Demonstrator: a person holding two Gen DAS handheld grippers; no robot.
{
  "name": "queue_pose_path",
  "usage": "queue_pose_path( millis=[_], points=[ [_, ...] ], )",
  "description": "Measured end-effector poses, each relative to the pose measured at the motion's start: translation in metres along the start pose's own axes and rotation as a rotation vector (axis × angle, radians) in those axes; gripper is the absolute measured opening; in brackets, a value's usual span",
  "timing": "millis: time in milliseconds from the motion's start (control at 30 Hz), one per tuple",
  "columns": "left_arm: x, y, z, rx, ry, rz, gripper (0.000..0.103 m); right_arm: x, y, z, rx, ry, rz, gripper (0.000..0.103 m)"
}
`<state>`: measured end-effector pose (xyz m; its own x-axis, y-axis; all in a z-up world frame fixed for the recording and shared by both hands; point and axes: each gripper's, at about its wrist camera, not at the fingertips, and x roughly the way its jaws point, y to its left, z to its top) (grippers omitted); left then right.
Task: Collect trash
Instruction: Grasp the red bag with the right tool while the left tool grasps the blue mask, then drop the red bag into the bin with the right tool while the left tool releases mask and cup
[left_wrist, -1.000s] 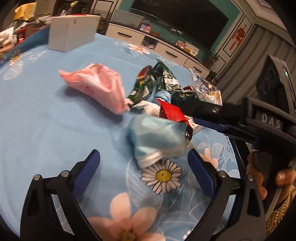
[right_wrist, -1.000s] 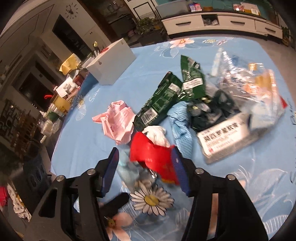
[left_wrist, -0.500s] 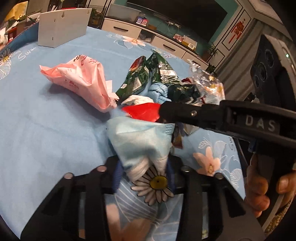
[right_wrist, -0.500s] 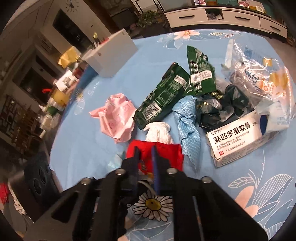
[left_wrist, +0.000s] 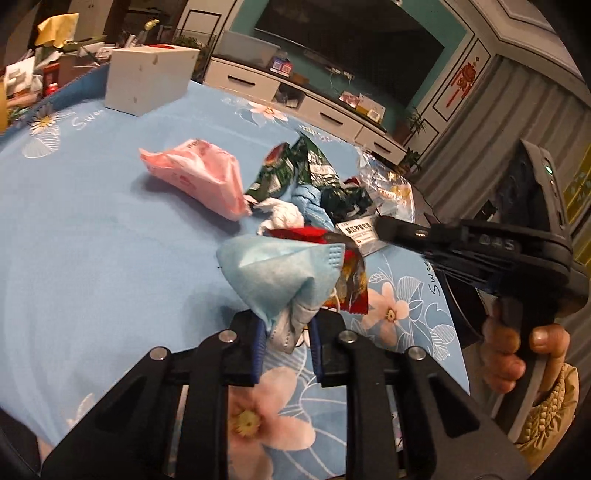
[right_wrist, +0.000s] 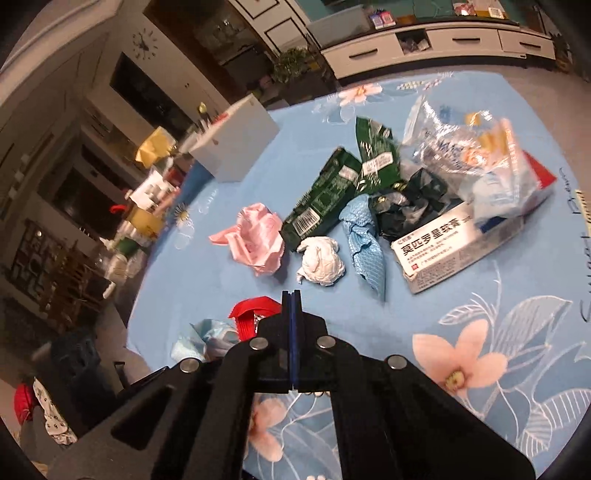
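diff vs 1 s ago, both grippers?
Left gripper has just been closing and now pinches the blue face mask, lifted off the cloth. Right gripper closed on the red wrapper, also raised. Pink packet, white tissue and ointment box unmoved.

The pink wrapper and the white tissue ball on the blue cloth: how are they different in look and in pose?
The pink wrapper is larger, printed and loosely crumpled, with flat folds sticking out; the white tissue ball is smaller, plain and squeezed into a rounder lump. The pink wrapper lies alone to the left, while the white tissue ball sits beside the green packet. Both rest untouched on the tablecloth.
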<state>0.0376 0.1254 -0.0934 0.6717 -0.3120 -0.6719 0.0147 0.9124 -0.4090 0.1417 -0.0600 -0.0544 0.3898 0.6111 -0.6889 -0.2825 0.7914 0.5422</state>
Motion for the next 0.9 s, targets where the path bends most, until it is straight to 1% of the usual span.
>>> queue_pose_path(
  millis=[33, 100, 167, 200, 233, 267, 333, 367, 400, 433, 500, 600, 733, 833, 867, 900],
  points=[
    [-0.003, 0.003, 0.0, -0.008, -0.004, 0.005, 0.021, -0.004, 0.001, -0.001, -0.003, -0.005, -0.003, 0.001],
    [-0.008, 0.009, -0.001, -0.023, -0.011, 0.012, 0.021, -0.009, 0.003, -0.002, -0.033, -0.008, -0.044, 0.001],
    [-0.013, 0.015, -0.002, -0.034, -0.017, 0.025, 0.021, -0.004, -0.001, -0.005, -0.025, 0.012, -0.054, 0.008],
    [-0.016, 0.018, -0.002, -0.041, -0.02, 0.032, 0.021, -0.001, -0.003, -0.006, -0.023, 0.021, -0.055, 0.028],
    [-0.018, 0.021, -0.003, -0.046, -0.022, 0.038, 0.021, 0.004, -0.006, -0.008, -0.018, 0.028, -0.067, 0.05],
    [-0.02, 0.023, -0.003, -0.052, -0.024, 0.045, 0.021, 0.008, -0.006, -0.01, -0.016, 0.033, -0.069, 0.055],
    [-0.021, 0.028, -0.003, -0.057, -0.022, 0.053, 0.021, 0.019, -0.006, -0.014, -0.009, 0.068, -0.032, 0.056],
    [-0.02, 0.03, -0.003, -0.06, -0.014, 0.057, 0.021, 0.029, -0.002, -0.015, -0.014, 0.098, 0.009, 0.057],
    [-0.019, 0.031, -0.004, -0.064, -0.009, 0.058, 0.021, 0.033, 0.0, -0.018, -0.022, 0.111, 0.031, 0.06],
    [-0.018, 0.032, -0.004, -0.069, -0.004, 0.056, 0.021, 0.043, 0.007, -0.019, -0.038, 0.13, 0.043, 0.06],
    [-0.018, 0.034, -0.005, -0.074, 0.003, 0.068, 0.021, 0.055, 0.016, -0.02, -0.065, 0.154, 0.016, 0.06],
    [-0.021, 0.037, -0.006, -0.07, 0.001, 0.087, 0.021, 0.075, 0.03, -0.022, -0.096, 0.194, 0.018, 0.06],
    [-0.033, 0.048, -0.01, -0.092, -0.012, 0.106, 0.021, 0.093, 0.054, -0.028, -0.237, 0.217, -0.026, 0.06],
    [-0.041, 0.057, -0.013, -0.116, -0.025, 0.119, 0.021, 0.101, 0.065, -0.038, -0.347, 0.227, -0.08, 0.06],
    [-0.043, 0.06, -0.014, -0.125, -0.027, 0.124, 0.021, 0.102, 0.066, -0.042, -0.376, 0.228, -0.098, 0.059],
    [-0.044, 0.06, -0.014, -0.129, -0.028, 0.125, 0.021, 0.104, 0.066, -0.046, -0.404, 0.229, -0.118, 0.055]
  ],
)
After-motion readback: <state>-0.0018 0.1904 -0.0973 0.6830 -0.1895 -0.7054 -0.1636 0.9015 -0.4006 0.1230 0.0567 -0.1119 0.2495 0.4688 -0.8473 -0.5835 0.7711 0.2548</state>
